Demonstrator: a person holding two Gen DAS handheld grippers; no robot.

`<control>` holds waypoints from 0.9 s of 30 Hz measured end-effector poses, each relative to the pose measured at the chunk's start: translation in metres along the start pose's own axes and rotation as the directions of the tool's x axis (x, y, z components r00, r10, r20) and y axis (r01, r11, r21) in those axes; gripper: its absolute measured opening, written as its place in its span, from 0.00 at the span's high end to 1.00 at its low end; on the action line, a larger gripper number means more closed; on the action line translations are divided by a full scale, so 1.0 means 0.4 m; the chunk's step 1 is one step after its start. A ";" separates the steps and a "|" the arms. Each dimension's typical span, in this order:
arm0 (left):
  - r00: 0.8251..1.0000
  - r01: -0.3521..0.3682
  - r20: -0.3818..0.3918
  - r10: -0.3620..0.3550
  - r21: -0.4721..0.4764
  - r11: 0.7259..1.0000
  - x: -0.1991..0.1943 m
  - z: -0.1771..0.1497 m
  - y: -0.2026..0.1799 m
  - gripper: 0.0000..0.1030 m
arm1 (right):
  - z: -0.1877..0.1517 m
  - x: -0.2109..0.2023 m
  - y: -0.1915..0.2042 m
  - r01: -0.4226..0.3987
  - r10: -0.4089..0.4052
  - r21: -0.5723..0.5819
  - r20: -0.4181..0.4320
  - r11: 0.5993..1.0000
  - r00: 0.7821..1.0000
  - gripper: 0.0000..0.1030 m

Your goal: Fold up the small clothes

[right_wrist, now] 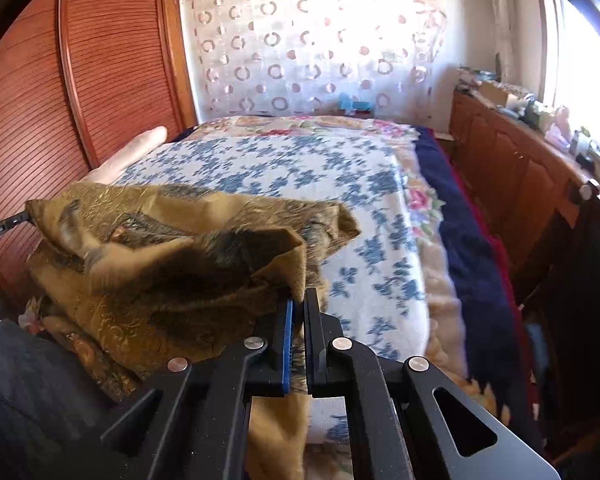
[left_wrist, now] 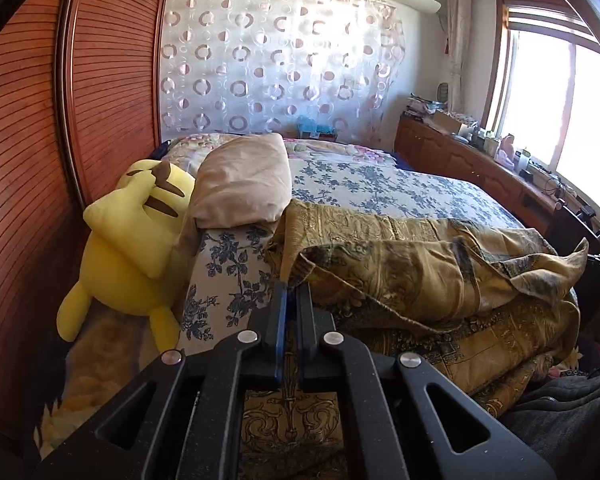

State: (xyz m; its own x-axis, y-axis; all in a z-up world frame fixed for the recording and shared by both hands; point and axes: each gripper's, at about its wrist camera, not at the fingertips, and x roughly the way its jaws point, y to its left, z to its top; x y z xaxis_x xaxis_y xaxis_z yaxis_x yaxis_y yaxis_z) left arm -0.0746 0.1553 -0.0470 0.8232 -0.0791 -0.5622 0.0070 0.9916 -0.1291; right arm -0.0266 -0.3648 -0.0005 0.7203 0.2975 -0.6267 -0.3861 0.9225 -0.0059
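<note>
A gold-brown patterned garment (left_wrist: 420,276) lies bunched at the near end of the bed; it also shows in the right wrist view (right_wrist: 172,256). My left gripper (left_wrist: 293,286) is shut on one corner of the garment. My right gripper (right_wrist: 299,300) is shut on the other corner, with cloth hanging down between its fingers. Both corners are lifted above the bed. The left gripper's tip (right_wrist: 14,222) shows at the far left of the right wrist view, holding the cloth's edge.
The bed has a blue-flowered cover (left_wrist: 380,188) (right_wrist: 300,168). A beige pillow (left_wrist: 244,182) and a yellow plush toy (left_wrist: 136,240) lie at its left edge by the wooden wardrobe (left_wrist: 32,160). A wooden cabinet (right_wrist: 512,172) with clutter runs along the right under the window.
</note>
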 end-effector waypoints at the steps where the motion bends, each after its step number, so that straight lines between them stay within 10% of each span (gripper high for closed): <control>1: 1.000 -0.006 0.006 0.005 0.005 1.000 -0.003 0.002 -0.001 0.85 | 0.004 -0.008 -0.001 0.010 -0.010 -0.003 0.012 1.000 1.000 0.90; 3: 0.999 -0.021 0.031 0.020 0.016 1.000 -0.011 0.008 -0.003 0.68 | 0.020 -0.033 -0.005 0.022 -0.021 -0.006 0.045 1.000 0.999 0.83; 5: 0.999 -0.015 0.050 0.015 0.016 1.000 -0.017 0.018 -0.001 0.50 | 0.027 -0.056 -0.010 0.050 -0.049 -0.010 0.076 0.999 0.996 0.56; 8: 0.998 -0.002 0.055 0.002 0.011 1.000 -0.014 0.035 -0.001 0.21 | 0.050 -0.075 -0.011 0.074 -0.071 -0.019 0.112 0.997 0.991 0.49; 14: 0.999 -0.002 0.042 0.001 0.040 0.999 0.028 0.068 -0.017 0.21 | 0.087 0.004 0.005 0.053 -0.049 -0.031 0.097 0.998 0.994 0.29; 27: 0.999 -0.020 -0.045 0.021 0.013 1.000 0.144 0.091 -0.005 0.21 | 0.131 0.272 -0.035 0.017 -0.010 0.061 -0.113 0.998 0.994 0.28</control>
State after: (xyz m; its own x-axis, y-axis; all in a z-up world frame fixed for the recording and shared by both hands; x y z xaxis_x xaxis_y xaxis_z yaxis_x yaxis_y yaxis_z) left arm -0.0064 0.1527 -0.0493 0.7970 -0.0628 -0.6006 -0.0023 0.9942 -0.1071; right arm 0.0873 -0.3323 -0.0279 0.6545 0.2589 -0.7104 -0.3383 0.9405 0.0311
